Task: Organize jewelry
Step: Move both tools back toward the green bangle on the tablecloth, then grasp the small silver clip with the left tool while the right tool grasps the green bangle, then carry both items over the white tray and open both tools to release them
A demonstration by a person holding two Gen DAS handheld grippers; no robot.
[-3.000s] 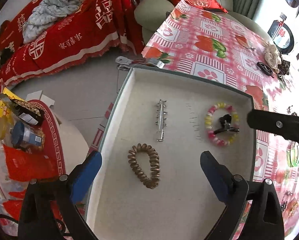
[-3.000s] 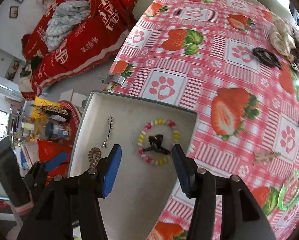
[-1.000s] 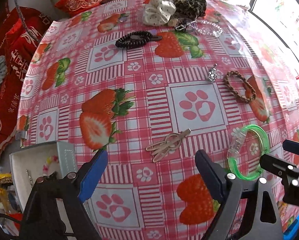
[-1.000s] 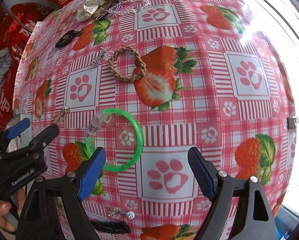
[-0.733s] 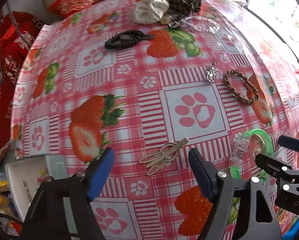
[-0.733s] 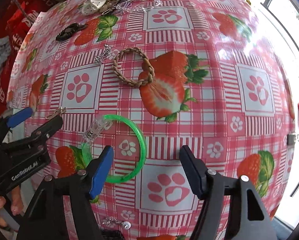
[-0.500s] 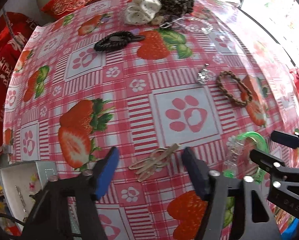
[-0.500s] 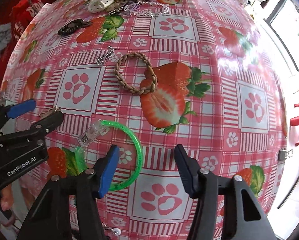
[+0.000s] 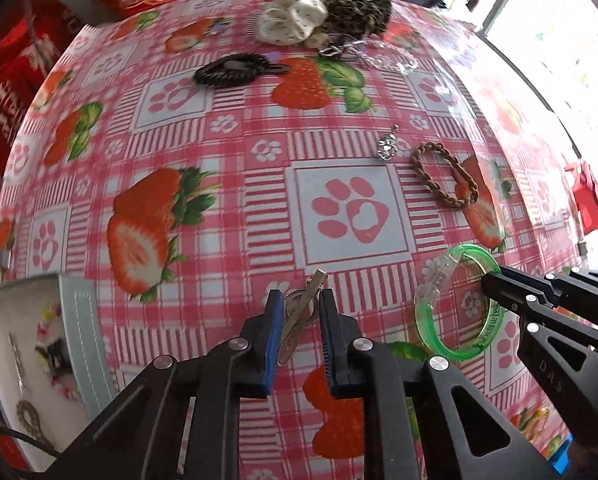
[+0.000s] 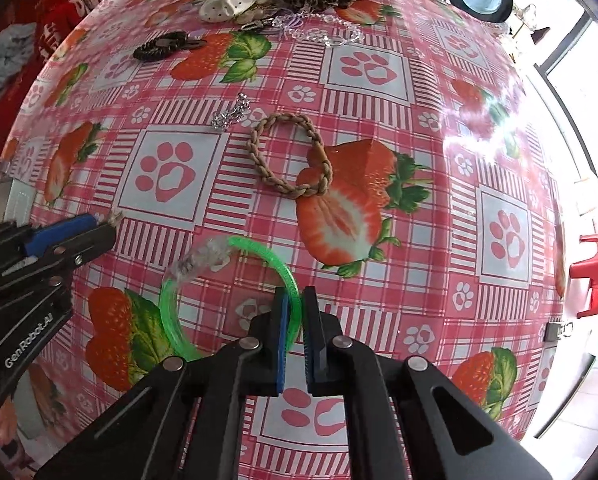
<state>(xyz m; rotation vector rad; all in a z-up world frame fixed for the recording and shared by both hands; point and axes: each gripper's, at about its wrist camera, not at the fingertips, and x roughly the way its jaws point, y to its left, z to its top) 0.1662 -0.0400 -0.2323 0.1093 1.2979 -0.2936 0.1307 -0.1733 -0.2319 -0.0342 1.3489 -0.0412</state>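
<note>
My left gripper (image 9: 299, 312) is closing on the hair clip (image 9: 301, 312), which points away from me, while my right gripper (image 10: 293, 312) pinches the green bangle (image 10: 235, 280), and the tray (image 9: 79, 320) is on my left.

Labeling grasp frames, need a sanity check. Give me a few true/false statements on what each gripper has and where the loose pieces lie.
1. The right gripper is shut on the green bangle. True.
2. The left gripper has the braided brown bracelet between its pads. False: its jaws are closing on the metal hair clip; the bracelet lies loose, further up the table.
3. The tray at the table's edge is empty. False: several pieces already lie in it.
4. The black hair tie lies on the tablecloth, untouched. True.
5. The bangle is green all round. False: one stretch is clear.
</note>
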